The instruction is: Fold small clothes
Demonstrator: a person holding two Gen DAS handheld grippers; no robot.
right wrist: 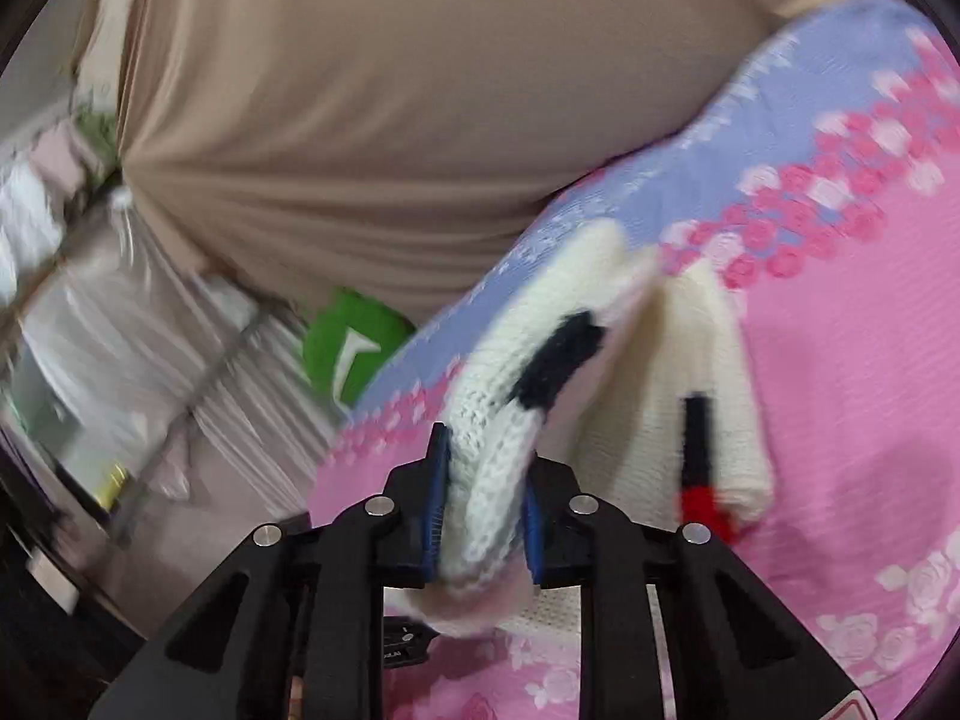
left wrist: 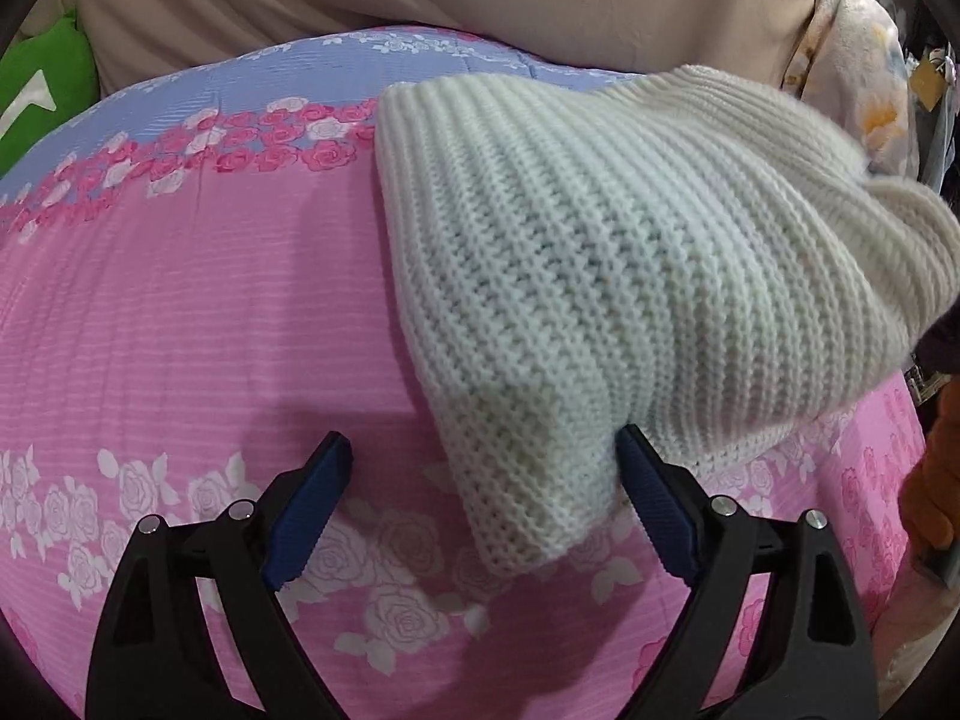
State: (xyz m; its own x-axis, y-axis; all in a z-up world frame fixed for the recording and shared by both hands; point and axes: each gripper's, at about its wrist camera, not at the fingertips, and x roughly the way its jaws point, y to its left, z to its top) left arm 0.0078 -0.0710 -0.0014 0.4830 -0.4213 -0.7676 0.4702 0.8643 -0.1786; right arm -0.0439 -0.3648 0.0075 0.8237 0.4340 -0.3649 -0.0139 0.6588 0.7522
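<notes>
We hold the left tongs wide open over a bed covered by a pink and lilac rose-print bedspread. A corner of the white knitted garment hangs down between their blue pads, brushing the right-hand pad while the other stands clear. Our right tongs are clamped on a thick rolled edge of the same garment, lifting it above the bedspread. Beige fabric fills the background, beside a green cushion.
</notes>
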